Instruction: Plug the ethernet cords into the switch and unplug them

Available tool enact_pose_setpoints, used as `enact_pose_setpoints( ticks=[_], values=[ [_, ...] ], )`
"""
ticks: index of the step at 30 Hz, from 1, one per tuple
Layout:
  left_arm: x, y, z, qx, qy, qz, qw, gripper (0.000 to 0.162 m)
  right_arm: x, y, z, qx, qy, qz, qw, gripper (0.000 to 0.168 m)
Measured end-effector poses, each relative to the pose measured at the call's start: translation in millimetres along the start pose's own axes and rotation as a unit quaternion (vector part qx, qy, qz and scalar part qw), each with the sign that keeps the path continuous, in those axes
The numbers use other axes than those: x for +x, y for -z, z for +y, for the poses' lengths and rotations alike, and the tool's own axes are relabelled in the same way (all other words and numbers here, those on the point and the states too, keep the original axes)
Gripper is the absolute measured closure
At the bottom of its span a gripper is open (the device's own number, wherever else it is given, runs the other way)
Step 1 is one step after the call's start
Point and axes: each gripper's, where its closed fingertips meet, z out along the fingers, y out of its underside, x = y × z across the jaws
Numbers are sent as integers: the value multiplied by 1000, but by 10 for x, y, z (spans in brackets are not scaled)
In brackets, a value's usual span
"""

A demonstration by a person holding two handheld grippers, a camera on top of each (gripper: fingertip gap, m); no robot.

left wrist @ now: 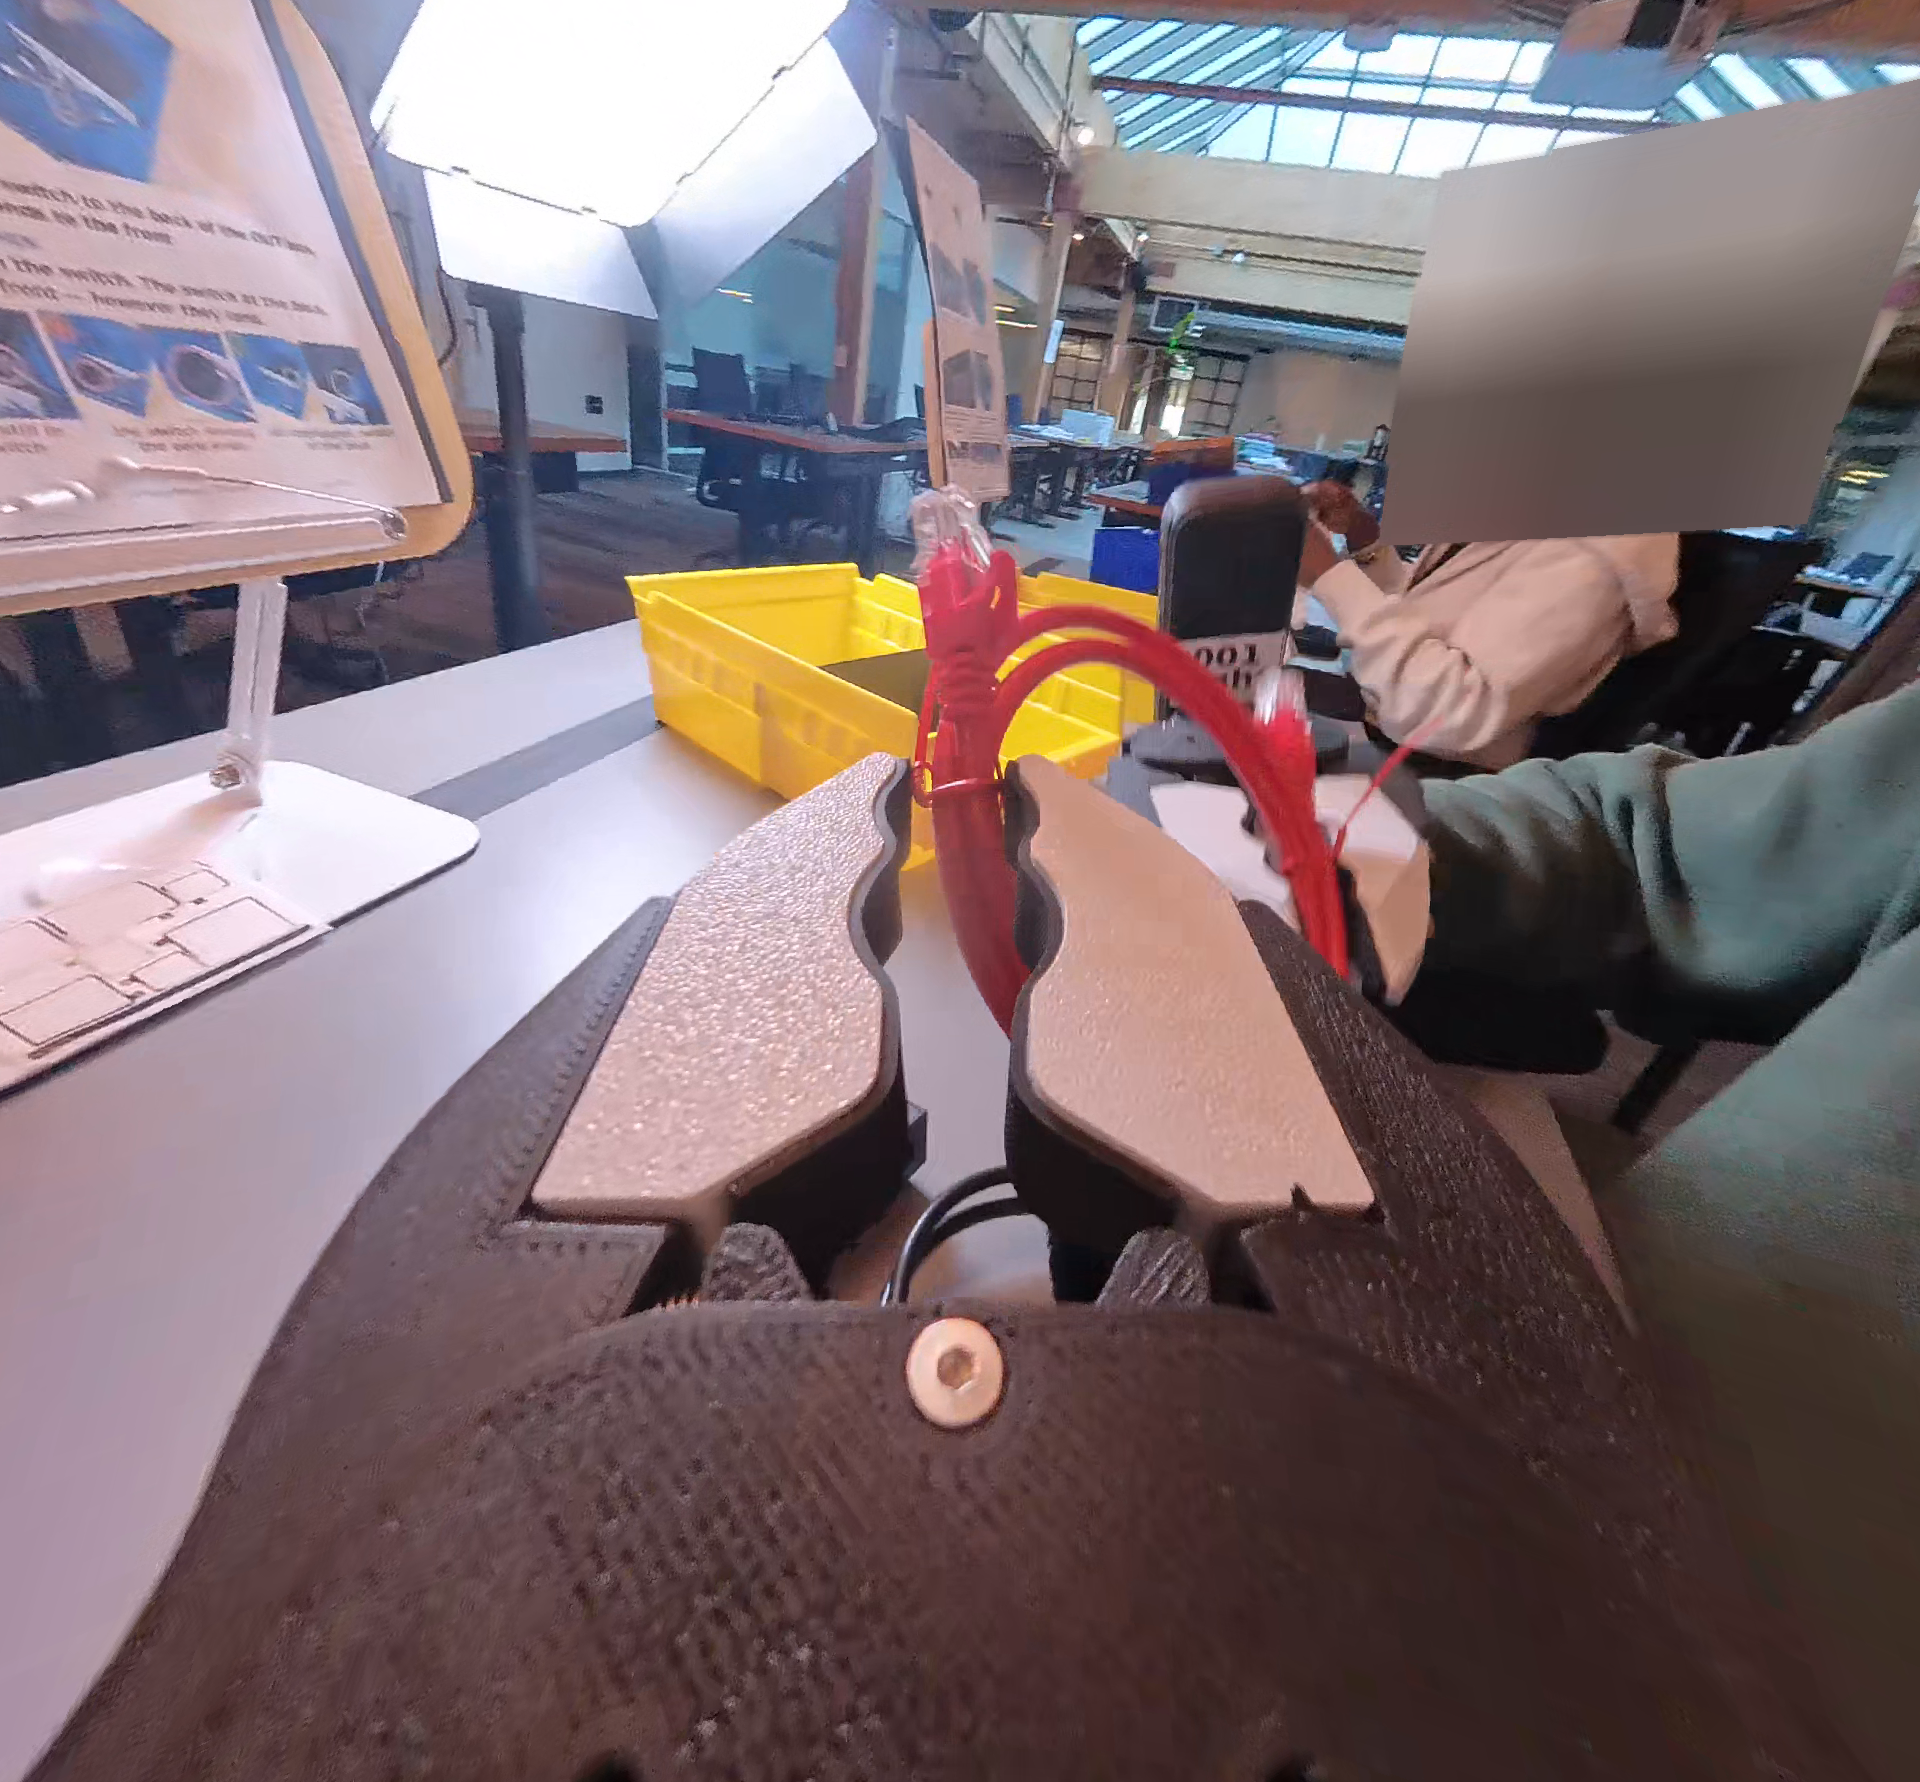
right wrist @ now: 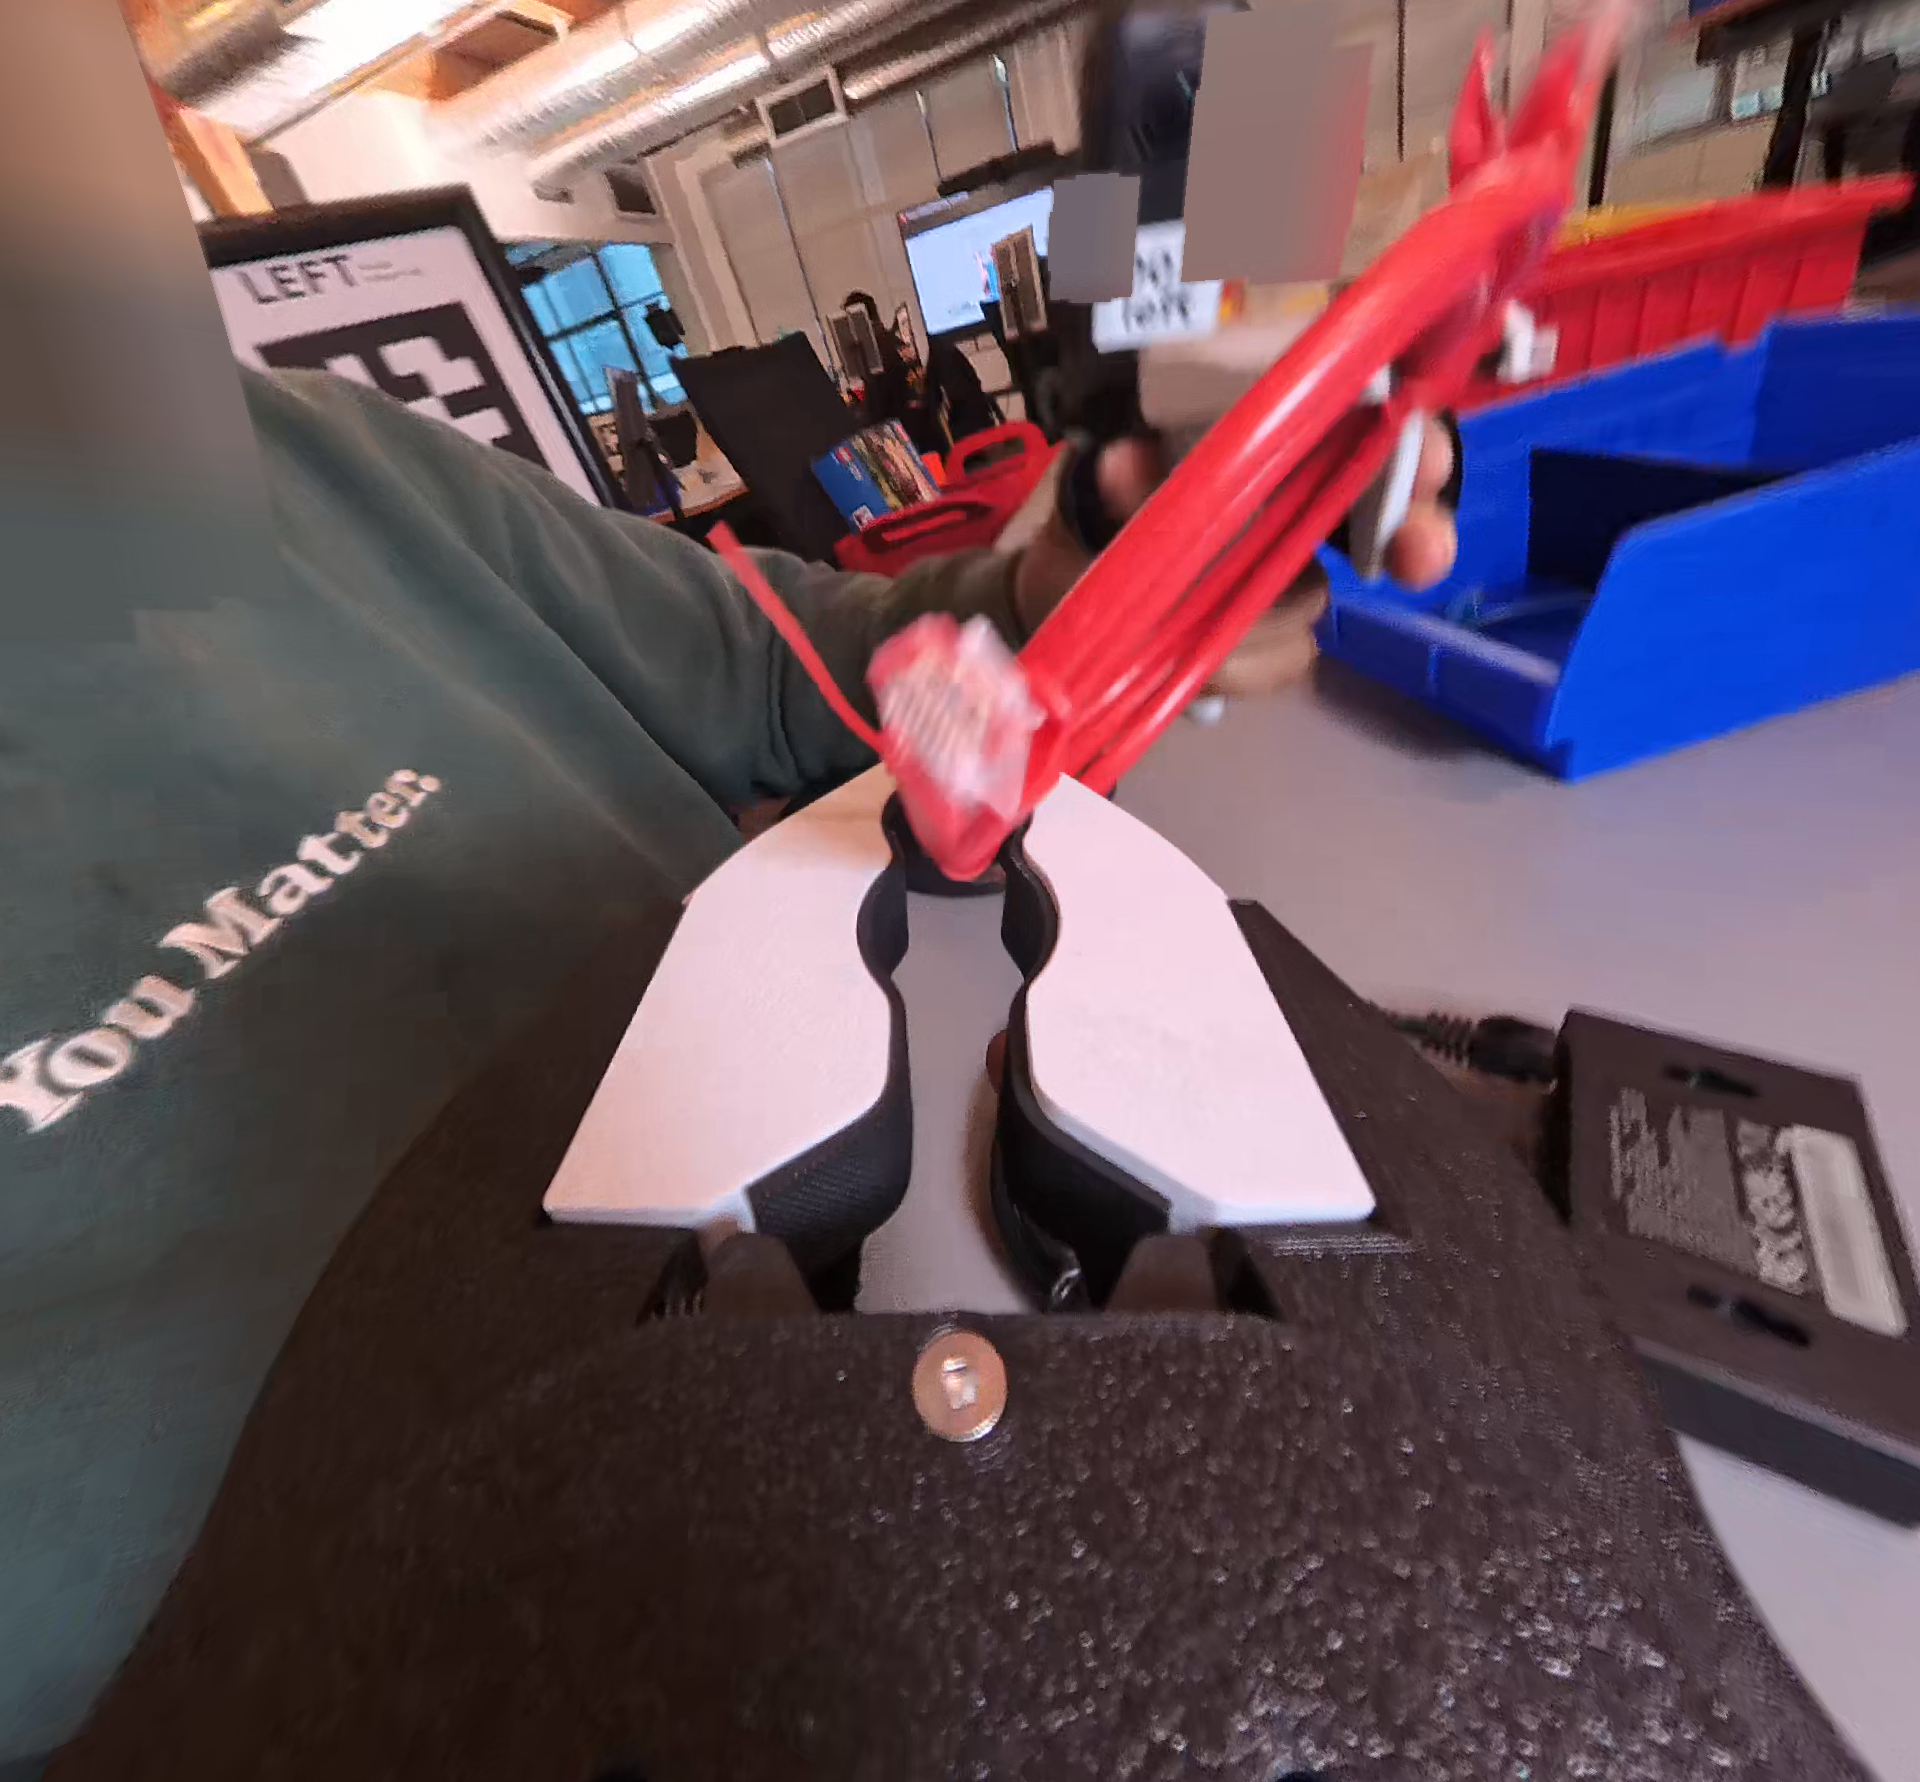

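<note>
A coiled, tied red ethernet cord (left wrist: 971,891) hangs in the air between both grippers. My left gripper (left wrist: 958,787) is shut on the bundle, with one clear plug (left wrist: 948,527) sticking up above the fingertips. My right gripper (right wrist: 951,849) is shut on the cord just behind the other plug (right wrist: 956,714). The bundle (right wrist: 1278,444) runs up and right from there to the left gripper. The right gripper also shows in the left wrist view (left wrist: 1320,859), close to the right of the left one. The black switch (right wrist: 1745,1213) lies on the grey table at the lower right, with a black lead (right wrist: 1475,1046) at its left end.
A yellow bin (left wrist: 769,683) stands on the table beyond the left gripper. A white document stand (left wrist: 260,818) is at the left. A blue bin (right wrist: 1683,569) and a red bin (right wrist: 1714,278) stand at the far right. The person's green sleeve (right wrist: 312,745) fills the left. About 10 cm separates my left fingertips from my right. Left tips and right tips are each some 15 cm from the black lead (right wrist: 1475,1046). Both grippers' tips are roughly 15 cm from the black switch (right wrist: 1745,1213).
</note>
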Motion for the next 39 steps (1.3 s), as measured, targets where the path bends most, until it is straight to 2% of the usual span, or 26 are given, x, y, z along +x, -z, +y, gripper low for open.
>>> enact_pose_setpoints(
  ticks=[4, 7, 9, 12, 15, 18, 19, 20, 22, 25, 30, 35, 37, 39],
  values=[
    [-102, 15, 99, -28, -4, -31, 999, 146, 132, -91, 204, -19, -78, 25, 996, 154],
    [-165, 88, 188, -39, 45, -32, 998, 147, 201, -104, 252, -26, -144, 33, 989, 154],
    [-173, 126, 252, -57, 61, -23, 996, 147, 213, -70, 248, -38, -159, 27, 986, 135],
    [-156, 193, 305, -91, 35, -13, 995, 147, 128, 61, 143, -79, -120, 10, 990, 103],
    [-37, 219, 388, -131, 36, 28, 990, 147, 72, 195, -47, -99, -77, 18, 992, 94],
    [125, 160, 568, -181, 34, 60, 981, 147, 228, 173, -76, -111, -76, 73, 988, 109],
    [193, 127, 627, -193, 34, 71, 978, 147, 300, 133, -11, -125, -78, 98, 984, 122],
    [266, 101, 665, -200, 39, 85, 975, 147, 418, 109, 75, -140, -80, 138, 977, 143],
    [295, 80, 725, -210, 46, 84, 973, 147, 522, 71, 193, -148, -98, 167, 970, 161],
    [259, 104, 842, -224, 51, 74, 970, 147, 535, 43, 356, -151, -181, 154, 959, 162],
    [207, 85, 955, -242, -85, 29, 966, 151, 552, 43, 565, -122, -313, 112, 935, 162],
    [239, 123, 1013, -258, -102, 38, 960, 153, 537, -14, 611, -101, -349, 106, 926, 162],
    [269, 139, 1050, -268, -90, 49, 958, 142, 540, -28, 594, -99, -344, 113, 927, 162],
    [252, 128, 1053, -261, -96, 41, 960, 147, 520, -42, 593, -105, -340, 111, 928, 162]
  ],
)
